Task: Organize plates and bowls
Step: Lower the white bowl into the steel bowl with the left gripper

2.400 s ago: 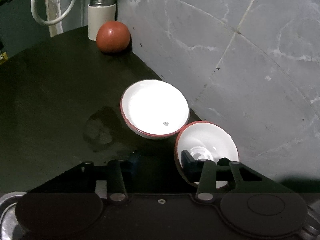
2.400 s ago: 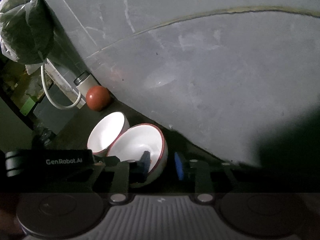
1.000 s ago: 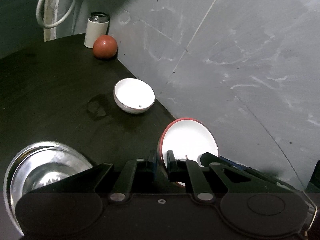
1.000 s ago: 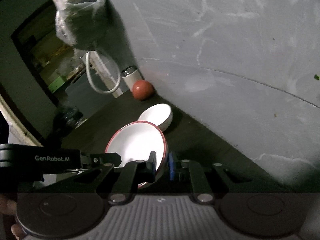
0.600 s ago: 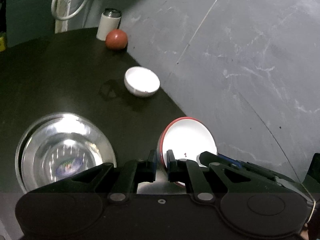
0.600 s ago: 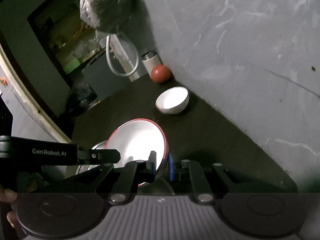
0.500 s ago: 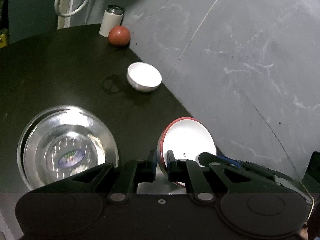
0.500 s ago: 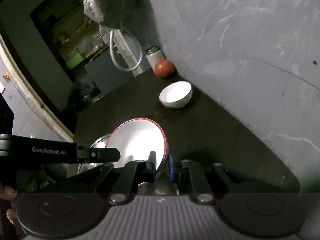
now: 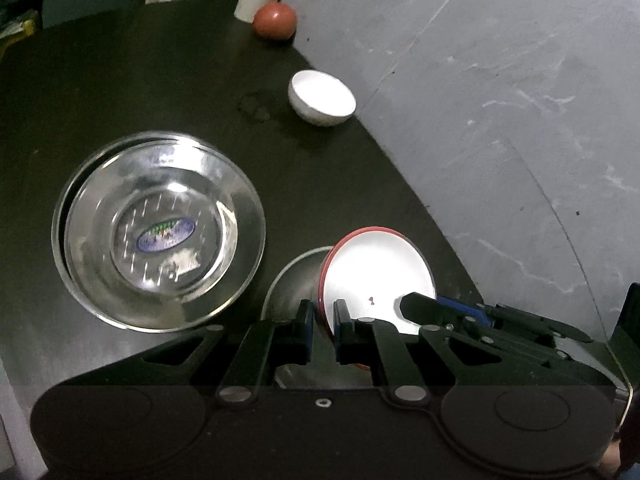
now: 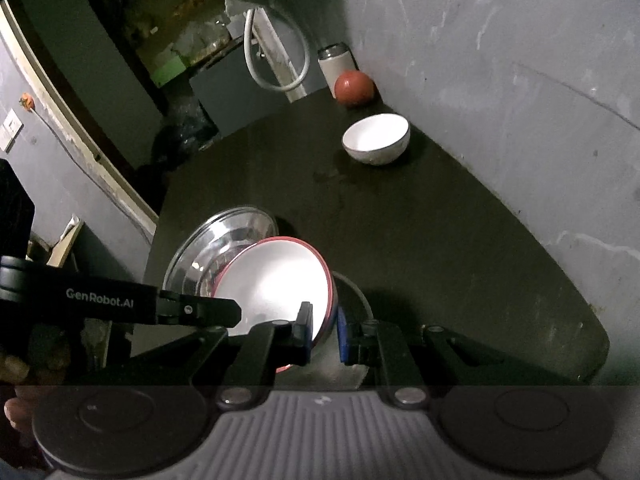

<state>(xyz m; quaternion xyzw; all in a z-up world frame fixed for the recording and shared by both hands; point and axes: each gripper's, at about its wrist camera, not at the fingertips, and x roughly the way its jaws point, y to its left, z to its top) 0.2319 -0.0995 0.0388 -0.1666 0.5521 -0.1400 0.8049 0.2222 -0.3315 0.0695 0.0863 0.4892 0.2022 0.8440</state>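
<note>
Both grippers — left gripper (image 9: pixel 321 318), right gripper (image 10: pixel 323 322) — pinch red-rimmed bowl (image 9: pixel 376 276); steel bowl (image 9: pixel 160 230) beside, white bowl (image 9: pixel 322 98) beyond.

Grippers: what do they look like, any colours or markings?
Both are matte black linkage frames with silver pivot bolts. The left gripper has a smooth black body with round caps and blue pads; white "GenRobot.AI" lettering runs along its side in the right wrist view. The right gripper has a ribbed grey body and blue pads.
</note>
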